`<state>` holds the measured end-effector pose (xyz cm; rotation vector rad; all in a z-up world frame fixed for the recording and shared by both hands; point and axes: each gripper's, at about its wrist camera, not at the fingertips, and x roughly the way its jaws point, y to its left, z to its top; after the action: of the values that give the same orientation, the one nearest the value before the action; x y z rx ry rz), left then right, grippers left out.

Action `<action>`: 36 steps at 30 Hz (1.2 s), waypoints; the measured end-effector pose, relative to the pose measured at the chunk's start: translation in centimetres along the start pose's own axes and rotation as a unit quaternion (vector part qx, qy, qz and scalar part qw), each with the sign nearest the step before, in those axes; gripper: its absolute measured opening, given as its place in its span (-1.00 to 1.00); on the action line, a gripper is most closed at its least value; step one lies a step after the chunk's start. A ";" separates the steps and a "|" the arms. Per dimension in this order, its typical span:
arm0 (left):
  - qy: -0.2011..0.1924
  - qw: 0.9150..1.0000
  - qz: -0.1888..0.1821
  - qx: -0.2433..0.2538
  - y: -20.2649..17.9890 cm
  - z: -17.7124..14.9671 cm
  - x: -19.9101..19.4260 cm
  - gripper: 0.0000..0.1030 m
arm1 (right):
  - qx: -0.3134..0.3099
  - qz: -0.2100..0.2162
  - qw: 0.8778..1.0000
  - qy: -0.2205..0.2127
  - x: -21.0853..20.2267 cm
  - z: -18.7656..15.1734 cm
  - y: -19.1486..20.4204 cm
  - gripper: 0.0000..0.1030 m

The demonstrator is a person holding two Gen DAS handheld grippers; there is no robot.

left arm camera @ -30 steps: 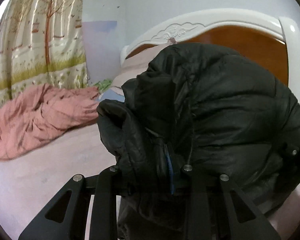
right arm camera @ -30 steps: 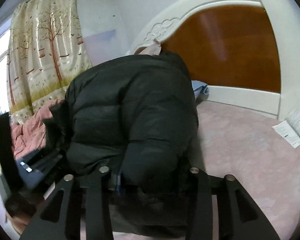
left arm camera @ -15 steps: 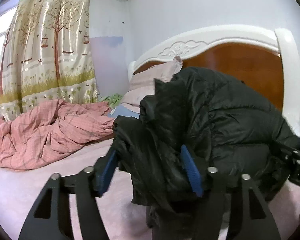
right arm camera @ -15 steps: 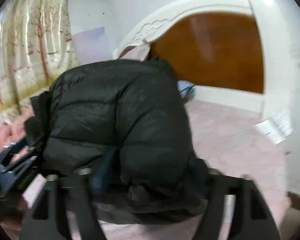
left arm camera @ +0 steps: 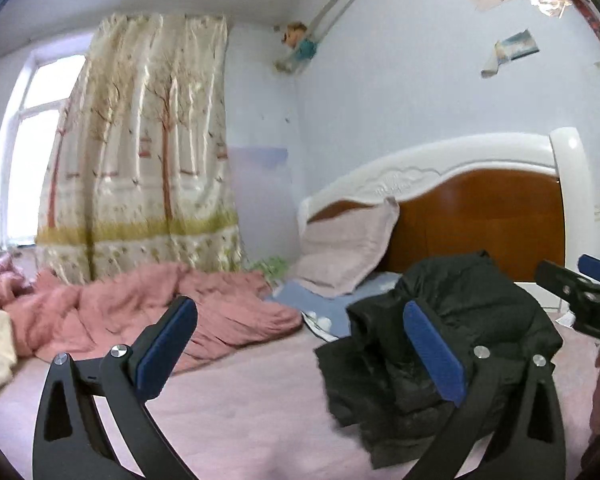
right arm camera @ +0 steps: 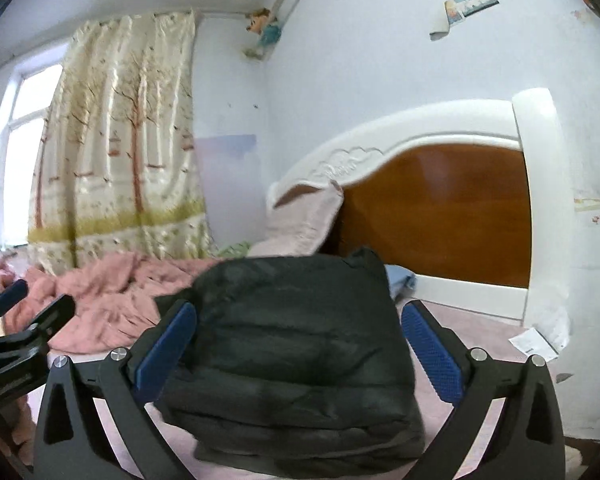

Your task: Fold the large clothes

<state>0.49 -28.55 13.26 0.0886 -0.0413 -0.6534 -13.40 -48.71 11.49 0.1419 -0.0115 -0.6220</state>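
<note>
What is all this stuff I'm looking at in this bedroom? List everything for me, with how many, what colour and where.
puffer jacket: one, black, folded in a bundle on the bed, ahead of both tools.
quilt: one, pink, crumpled at the far left of the bed.
pillow: one, pale pink, leaning on the headboard.
bed sheet: one, pink, bare under the jacket.
headboard: one, brown wood with white frame, at the bed's end.
curtain: one, cream with a tree print, by the window.
paper slip: one, white, on the bed at the right.
wall pictures: a few, peeling, high on the pale blue wall.
left gripper: one, black with blue fingers, opening, nothing between them.
right gripper: one, same colours, open, not gripping the jacket.
</note>
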 end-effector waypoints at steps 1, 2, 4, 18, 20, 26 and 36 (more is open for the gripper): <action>-0.003 1.000 0.003 -0.002 0.6 0.0 -0.8 0.99 | 0.006 0.003 1.000 -0.003 -0.3 0.0 0.5 1.00; -0.004 1.000 0.007 -0.005 1.1 -0.1 -1.3 0.99 | 0.010 0.004 1.000 -0.002 -0.4 0.0 0.8 1.00; 0.000 1.000 0.015 -0.011 2.5 -0.8 -1.8 0.99 | 0.021 0.005 1.000 0.006 -0.3 -0.4 1.8 1.00; 0.085 0.994 0.061 -0.037 7.3 -11.9 -0.4 0.99 | -0.099 0.015 0.994 0.053 -1.6 -11.3 8.0 1.00; 0.090 0.993 0.065 -0.043 7.5 -12.5 0.0 0.99 | -0.111 0.009 0.992 0.062 -1.0 -12.0 8.4 1.00; 0.084 0.993 0.074 -0.036 7.1 -13.9 -0.3 0.99 | -0.114 0.004 0.990 0.084 0.6 -12.7 8.3 1.00; 0.054 0.995 0.080 -0.004 6.1 -13.7 -1.4 0.99 | -0.116 0.000 0.989 0.088 1.0 -12.7 8.3 1.00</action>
<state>4.01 -21.89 0.15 0.1109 0.0589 -0.4887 -7.08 -41.04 -0.02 -0.0287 0.2299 -0.6043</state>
